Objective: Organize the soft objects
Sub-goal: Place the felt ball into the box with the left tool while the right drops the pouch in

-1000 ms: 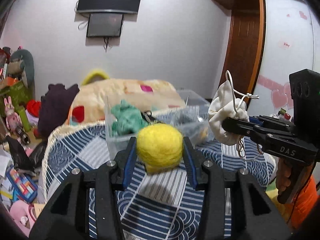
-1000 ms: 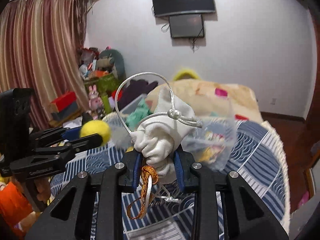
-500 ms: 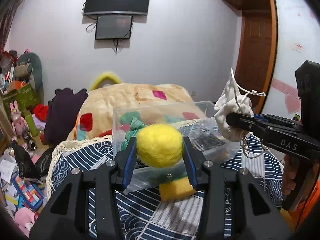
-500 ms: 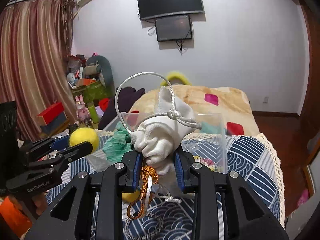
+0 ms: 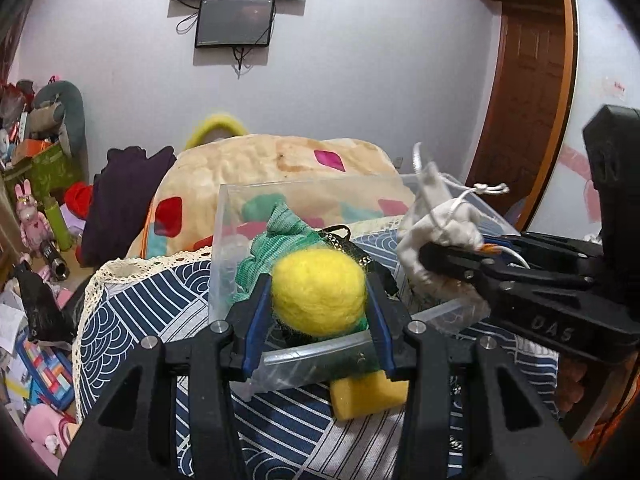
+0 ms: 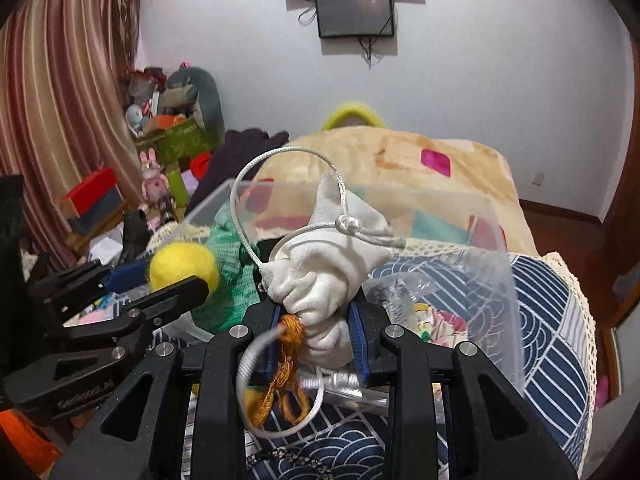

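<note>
My left gripper (image 5: 318,300) is shut on a fuzzy yellow ball (image 5: 319,289) and holds it above the near rim of a clear plastic box (image 5: 224,240). My right gripper (image 6: 316,316) is shut on a white drawstring pouch (image 6: 324,272) with a white cord loop and an orange tassel, held over the same box (image 6: 496,264). The right gripper and pouch (image 5: 444,236) show at the right of the left wrist view. The ball (image 6: 184,266) shows at the left of the right wrist view. A green knit cloth (image 5: 288,224) lies inside the box.
The box stands on a table with a blue-and-white patterned cloth (image 5: 140,308). A yellow sponge block (image 5: 368,394) lies on the cloth beside the box's near wall. A beige blanket (image 5: 272,160) covers furniture behind. Toys and clutter (image 5: 36,208) fill the floor at left.
Both grippers have moved forward and up, from beside the box to over its opening. The ball and the pouch stay gripped. The yellow sponge block now lies below the left gripper.
</note>
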`<control>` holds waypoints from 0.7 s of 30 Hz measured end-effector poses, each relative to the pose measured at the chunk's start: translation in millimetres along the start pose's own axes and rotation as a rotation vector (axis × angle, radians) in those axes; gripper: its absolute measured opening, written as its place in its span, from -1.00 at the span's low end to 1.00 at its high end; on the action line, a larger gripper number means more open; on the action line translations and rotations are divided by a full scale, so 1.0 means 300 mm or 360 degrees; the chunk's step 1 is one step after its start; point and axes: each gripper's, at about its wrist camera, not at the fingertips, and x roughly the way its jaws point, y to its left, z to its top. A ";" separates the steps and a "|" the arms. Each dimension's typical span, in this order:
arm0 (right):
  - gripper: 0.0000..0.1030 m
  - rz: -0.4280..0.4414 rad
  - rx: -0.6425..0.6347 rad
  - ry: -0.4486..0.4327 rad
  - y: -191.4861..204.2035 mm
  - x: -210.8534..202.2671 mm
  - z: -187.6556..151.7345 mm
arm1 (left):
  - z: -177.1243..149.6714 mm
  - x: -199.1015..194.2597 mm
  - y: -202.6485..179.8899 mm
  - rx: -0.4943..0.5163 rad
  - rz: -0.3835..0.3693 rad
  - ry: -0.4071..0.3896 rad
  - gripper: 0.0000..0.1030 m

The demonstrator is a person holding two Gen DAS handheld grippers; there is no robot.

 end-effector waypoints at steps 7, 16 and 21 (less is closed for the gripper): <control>-0.13 -0.0052 -0.0021 0.0027 -0.003 -0.010 -0.012 | -0.005 -0.004 -0.007 0.0011 0.0023 -0.0006 0.14; 0.31 -0.0060 -0.0045 -0.0038 -0.019 -0.098 -0.036 | -0.013 -0.043 0.024 -0.0008 -0.0016 0.0014 0.32; 0.39 -0.0078 -0.0071 -0.0103 -0.016 -0.154 -0.046 | -0.021 -0.091 0.015 0.0010 -0.0004 -0.0009 0.35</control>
